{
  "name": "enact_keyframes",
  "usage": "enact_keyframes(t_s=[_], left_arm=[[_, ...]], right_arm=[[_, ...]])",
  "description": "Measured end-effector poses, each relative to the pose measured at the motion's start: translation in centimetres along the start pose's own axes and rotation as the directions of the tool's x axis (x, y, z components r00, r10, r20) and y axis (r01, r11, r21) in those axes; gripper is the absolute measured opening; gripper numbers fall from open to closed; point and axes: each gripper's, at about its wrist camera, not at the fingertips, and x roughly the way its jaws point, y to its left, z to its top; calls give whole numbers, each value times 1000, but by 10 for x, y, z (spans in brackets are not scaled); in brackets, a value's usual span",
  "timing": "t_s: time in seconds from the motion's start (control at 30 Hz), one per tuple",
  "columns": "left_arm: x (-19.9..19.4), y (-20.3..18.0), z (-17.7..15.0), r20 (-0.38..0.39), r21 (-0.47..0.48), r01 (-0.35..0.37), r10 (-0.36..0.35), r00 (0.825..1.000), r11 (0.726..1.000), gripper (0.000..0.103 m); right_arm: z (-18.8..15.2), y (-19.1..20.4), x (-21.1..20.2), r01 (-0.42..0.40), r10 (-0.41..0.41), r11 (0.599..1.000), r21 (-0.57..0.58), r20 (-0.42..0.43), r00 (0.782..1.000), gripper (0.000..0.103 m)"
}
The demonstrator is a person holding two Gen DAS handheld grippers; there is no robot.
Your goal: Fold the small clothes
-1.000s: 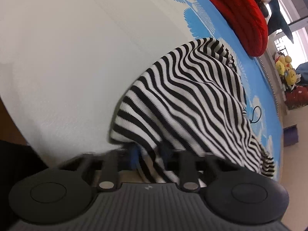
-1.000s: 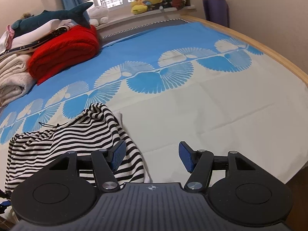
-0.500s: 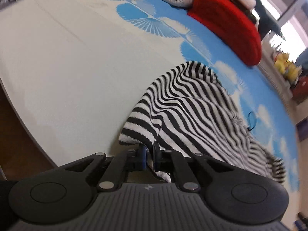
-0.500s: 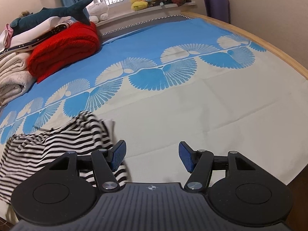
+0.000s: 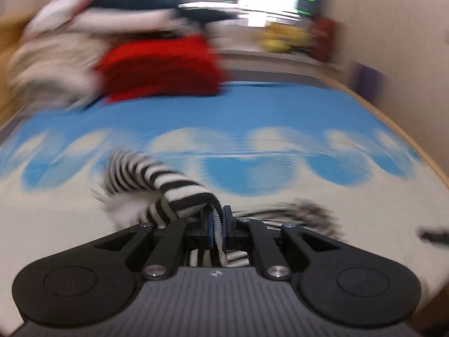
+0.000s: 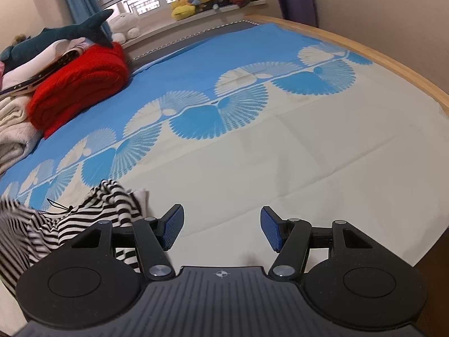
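1. One bed sheet [image 6: 280, 174] covers the whole work surface: cream toward the camera, blue farther back, with one row of fan-shaped motifs running across the border between the two colours.
2. One wooden bed edge [image 6: 393, 64] curves along the sheet's right side.
3. One stack of folded textiles sits at the back left; its clearest piece is one red knitted blanket [image 6: 81, 84], with a cream blanket [image 6: 14, 137] beside it and one dark plush shark [image 6: 61, 35] on top.
4. One black-and-white striped garment [image 6: 42, 224] lies crumpled on the cream part of the sheet, at the near left in the right wrist view.
5. Several plush toys [image 6: 190, 0] line the windowsill; motion blur hides their count in the left wrist view.
6. The left gripper [image 5: 216, 226] is clamped on a bunched edge of the striped garment [image 5: 179, 191], which rises from the sheet into the jaws.
7. The right gripper [image 6: 222, 231] is spread wide and holds nothing, just right of the garment.
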Motion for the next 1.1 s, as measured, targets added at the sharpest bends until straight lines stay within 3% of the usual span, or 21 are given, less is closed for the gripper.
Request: enact_keyframes(t_s=[0.07,0.13,0.17,0.2,0.23,0.27,0.33,0.4,0.43,0.5,0.57,0.6,0.67,0.8,0.87,0.93,1.03,1.1], left_arm=[[6,-63,-12,1,124,84,-85,996,989,6],[18,-119,-38,-79,238,196,-182,980,951,9],[28,-143,-56,-178,271,279,-237,955,921,9],[37,-161,-72,-285,279,367,-288,914,887,10],[41,-173,-86,-362,287,438,-327,873,852,10],[38,-180,-97,-395,307,487,-356,847,818,10],[27,-175,-105,-388,320,540,-412,824,779,11],[21,-151,-100,-374,257,558,-450,810,789,12],[19,-138,-95,-358,231,544,-449,818,807,12],[16,-111,-82,-314,207,490,-417,853,847,13],[17,-79,-72,-264,201,413,-356,896,888,21],[18,-66,-69,-242,200,375,-325,914,905,30],[27,-40,-64,-218,169,309,-270,938,936,40],[53,14,-68,-232,-1,272,-265,936,962,49],[69,33,-76,-322,-141,192,-228,919,971,49],[70,43,-74,-317,-249,200,-274,908,948,50],[76,48,-69,-305,-277,205,-288,908,939,52],[76,48,-66,-306,-272,214,-295,905,938,53]], right_arm=[[0,-6,-1,13,-13,1000,-9,5,1000,62],[0,-11,-2,20,-20,1000,-18,9,1000,62],[1,-14,-2,22,-22,1000,-20,10,1000,62],[2,-18,-2,21,-21,1000,-17,9,1000,62],[2,-21,-2,19,-18,1000,-10,9,1000,62],[3,-24,-2,13,-13,1000,1,6,1000,62],[5,-28,-1,-3,3,1000,18,0,1000,62],[6,-29,1,-37,37,999,24,-11,999,62],[5,-26,3,-63,63,998,20,-21,998,62],[5,-18,7,-121,122,993,15,-49,991,62],[4,-7,16,-178,179,984,14,-92,980,62],[4,-1,20,-196,197,980,15,-112,974,62],[3,13,30,-223,222,975,11,-152,963,62],[-1,45,53,-226,212,973,-42,-217,953,62],[-5,55,63,-218,194,973,-72,-252,948,62],[-10,65,73,-214,176,971,-108,-288,941,62],[-20,76,83,-220,154,962,-162,-342,927,60],[-26,80,84,-230,141,951,-207,-370,918,44]])
